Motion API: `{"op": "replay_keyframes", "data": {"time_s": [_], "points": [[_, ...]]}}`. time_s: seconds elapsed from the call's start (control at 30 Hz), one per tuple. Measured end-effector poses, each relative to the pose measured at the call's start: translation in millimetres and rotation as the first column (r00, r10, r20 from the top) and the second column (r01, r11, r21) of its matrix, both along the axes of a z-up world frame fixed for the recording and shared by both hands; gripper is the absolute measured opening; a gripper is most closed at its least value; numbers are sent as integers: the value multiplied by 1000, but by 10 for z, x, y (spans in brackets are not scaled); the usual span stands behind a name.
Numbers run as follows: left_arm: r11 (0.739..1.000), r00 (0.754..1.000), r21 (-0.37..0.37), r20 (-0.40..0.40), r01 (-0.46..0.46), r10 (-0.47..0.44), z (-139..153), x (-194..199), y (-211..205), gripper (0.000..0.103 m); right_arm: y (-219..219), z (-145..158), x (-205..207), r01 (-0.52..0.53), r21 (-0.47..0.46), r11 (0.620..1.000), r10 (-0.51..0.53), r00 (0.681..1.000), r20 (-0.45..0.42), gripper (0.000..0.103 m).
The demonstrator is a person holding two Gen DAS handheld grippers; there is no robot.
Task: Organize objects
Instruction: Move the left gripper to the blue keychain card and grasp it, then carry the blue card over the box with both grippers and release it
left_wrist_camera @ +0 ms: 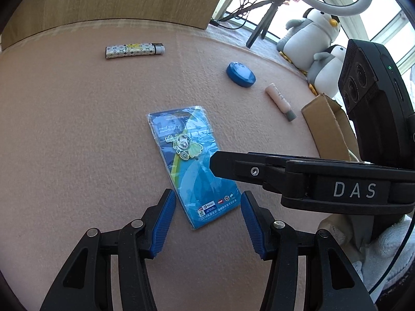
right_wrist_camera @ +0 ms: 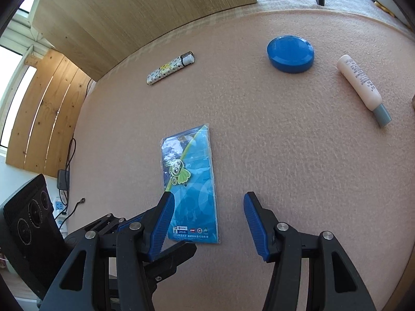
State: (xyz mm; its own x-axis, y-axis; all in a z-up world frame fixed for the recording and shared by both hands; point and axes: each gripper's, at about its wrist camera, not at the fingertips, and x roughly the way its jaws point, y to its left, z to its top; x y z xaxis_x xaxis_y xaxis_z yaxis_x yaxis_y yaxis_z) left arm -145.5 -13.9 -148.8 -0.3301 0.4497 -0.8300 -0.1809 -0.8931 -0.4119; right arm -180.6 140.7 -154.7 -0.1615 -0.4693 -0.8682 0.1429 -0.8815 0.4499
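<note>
A blue card packet point(left_wrist_camera: 189, 165) point(right_wrist_camera: 192, 181) with a green pin on it lies flat on the pink felt mat point(left_wrist_camera: 77, 129). My left gripper point(left_wrist_camera: 207, 207) is open just above the packet's near end, its blue pads on either side and not touching. My right gripper point(right_wrist_camera: 207, 207) is also open. Its left pad overlaps the packet's left edge in its own view and its right pad is over bare mat. In the left wrist view, the right gripper point(left_wrist_camera: 216, 165) reaches in from the right over the packet's edge. The left gripper point(right_wrist_camera: 181, 251) shows low in the right wrist view.
Farther back on the mat lie a patterned lighter point(left_wrist_camera: 135, 49) point(right_wrist_camera: 171, 68), a round blue tin point(left_wrist_camera: 241, 74) point(right_wrist_camera: 290, 53) and a pale tube with a grey cap point(left_wrist_camera: 280, 102) point(right_wrist_camera: 363, 88). An open cardboard box point(left_wrist_camera: 329, 127) stands at the right edge, with penguin plush toys point(left_wrist_camera: 311, 36) behind it. A wooden board point(left_wrist_camera: 116, 0) lines the back.
</note>
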Motion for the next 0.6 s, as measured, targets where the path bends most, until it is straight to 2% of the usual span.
{"op": "replay_keyframes", "data": {"time_s": [0.17,0.23,0.3,0.37,0.6], "points": [[1000,1000,-2,-18,11,-11,-9,-30,19,55,-84,6,-8,-40,30,999,41,999,-20,48],[1000,1000,1,-24,7,-7,-17,-37,24,53,-122,2,-10,-55,41,998,56,998,-19,34],[1000,1000,-1,-23,-4,4,-19,-43,18,49,-158,-24,-5,-70,38,997,71,997,-9,29],[1000,1000,-1,-20,-15,15,-14,-41,5,45,-190,-16,-2,-80,53,995,81,997,-20,29],[1000,999,16,-35,-20,21,95,57,130,45,-95,72,86,-70,29,997,71,997,-37,28]]}}
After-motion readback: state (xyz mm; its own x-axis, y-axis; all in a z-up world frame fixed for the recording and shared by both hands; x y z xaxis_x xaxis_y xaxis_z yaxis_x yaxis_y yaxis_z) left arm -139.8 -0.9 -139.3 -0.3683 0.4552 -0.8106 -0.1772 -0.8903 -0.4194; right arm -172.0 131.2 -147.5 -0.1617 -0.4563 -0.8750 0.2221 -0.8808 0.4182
